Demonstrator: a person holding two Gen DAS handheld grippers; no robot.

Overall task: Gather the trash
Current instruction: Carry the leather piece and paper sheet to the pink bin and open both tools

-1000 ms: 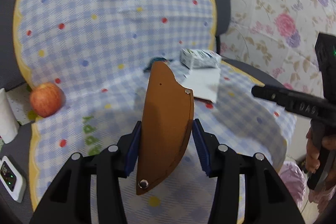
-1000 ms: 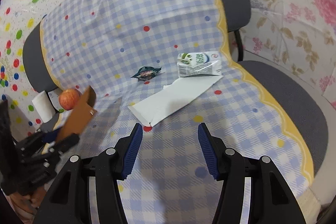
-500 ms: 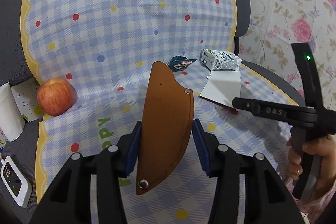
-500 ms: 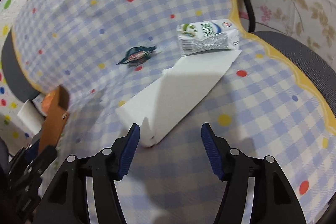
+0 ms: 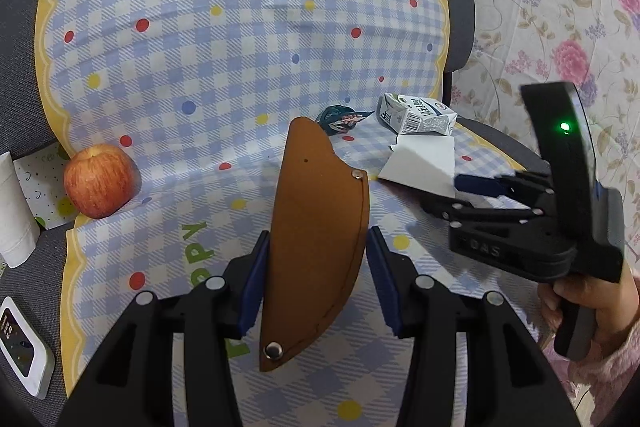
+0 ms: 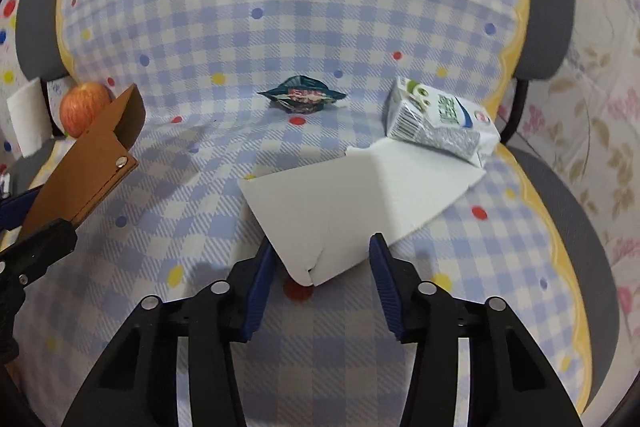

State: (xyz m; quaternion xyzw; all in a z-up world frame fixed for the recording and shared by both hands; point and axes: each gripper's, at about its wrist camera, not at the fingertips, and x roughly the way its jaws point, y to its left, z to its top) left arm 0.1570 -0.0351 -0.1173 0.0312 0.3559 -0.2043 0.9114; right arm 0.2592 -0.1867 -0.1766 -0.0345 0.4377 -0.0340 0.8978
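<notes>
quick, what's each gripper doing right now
Left gripper: shut on the brown leather sheath.
Right gripper: open, jaws just closing around the white paper, not yet clamped.

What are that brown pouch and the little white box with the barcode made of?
The brown pouch looks like matte leather, or an imitation: stitching along its curved edge and metal rivets. The white box looks like a coated-paper drink carton: printed faces, a barcode, creased folds and a silvery side panel.

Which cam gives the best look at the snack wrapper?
Right wrist: the snack wrapper lies whole and unobstructed on the checked cloth. In the left wrist view the brown sheath hides part of it and it looks smaller.
</notes>
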